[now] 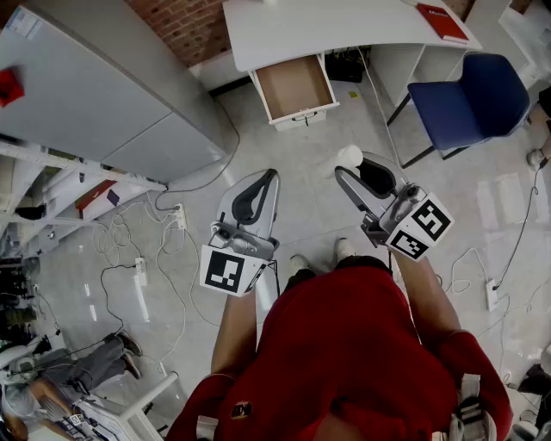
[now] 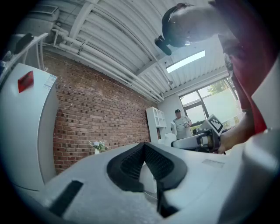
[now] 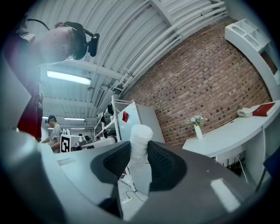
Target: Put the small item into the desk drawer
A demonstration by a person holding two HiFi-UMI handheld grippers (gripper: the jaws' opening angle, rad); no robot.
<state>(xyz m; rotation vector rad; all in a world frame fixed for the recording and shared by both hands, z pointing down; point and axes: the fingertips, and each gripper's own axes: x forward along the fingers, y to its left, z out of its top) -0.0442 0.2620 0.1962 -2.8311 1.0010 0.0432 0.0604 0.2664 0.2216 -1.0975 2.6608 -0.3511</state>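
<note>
Head view shows, nearest at the bottom of the frame, the person's red shirt (image 1: 344, 344), with both arms reaching forward over a pale floor. Just beyond it, left of centre, the left gripper (image 1: 271, 175) points up the frame; in the left gripper view its black pads meet at the tips with nothing between them. Right of centre the right gripper (image 1: 346, 169) pinches the small white item (image 1: 349, 156). In the right gripper view, this roll-shaped piece stands upright between the two pads, its rounded top poking out above them. Cables (image 1: 164, 258) trail over the floor at left. Farther up, well apart from both grippers, the drawer (image 1: 295, 88) hangs pulled open under the white desk (image 1: 344, 30), its brown inside bare. A blue chair (image 1: 469, 103) stands at upper right, a red book (image 1: 443, 21) lies on the desk's right end, and a grey cabinet (image 1: 95, 95) fills the upper left.
</note>
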